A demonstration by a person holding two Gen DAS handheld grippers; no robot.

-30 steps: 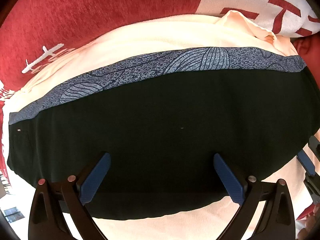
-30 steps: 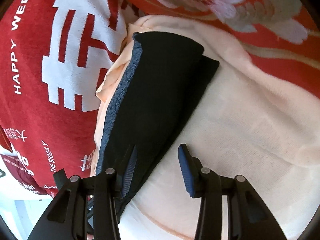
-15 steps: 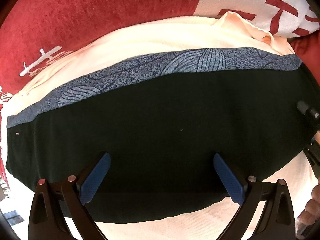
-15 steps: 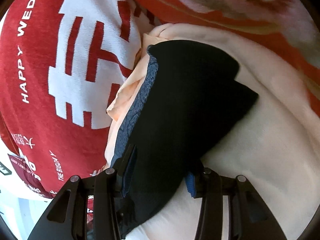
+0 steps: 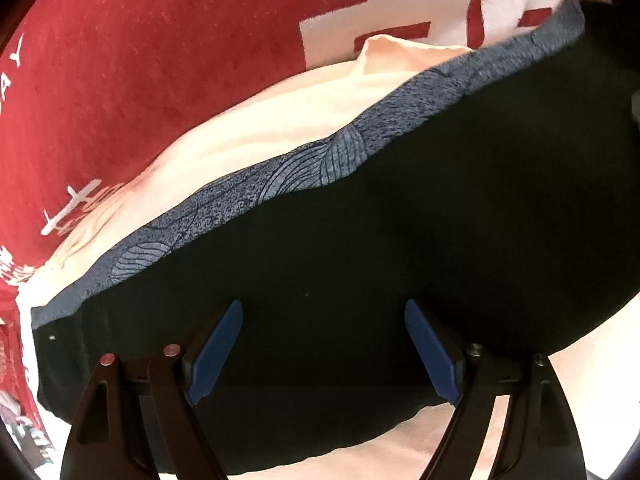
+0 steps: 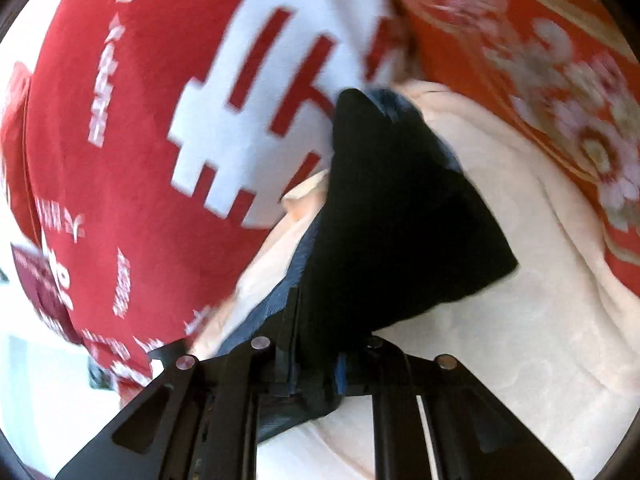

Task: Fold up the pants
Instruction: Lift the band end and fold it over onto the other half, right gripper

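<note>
- The left gripper (image 5: 324, 344) is wide open above the black pants (image 5: 360, 280).
- The right gripper (image 6: 314, 360) pinches one end of the pants (lifted), which lie on a cream towel (image 6: 540, 320).

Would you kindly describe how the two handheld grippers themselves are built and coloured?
Both look alike. The left gripper has black linkage arms with cut-out slots, round silver pivot pins and two fingers faced with blue ridged pads. The right gripper shows the same black frame and silver pins, with only slivers of blue visible. No cables or markings show.
</note>
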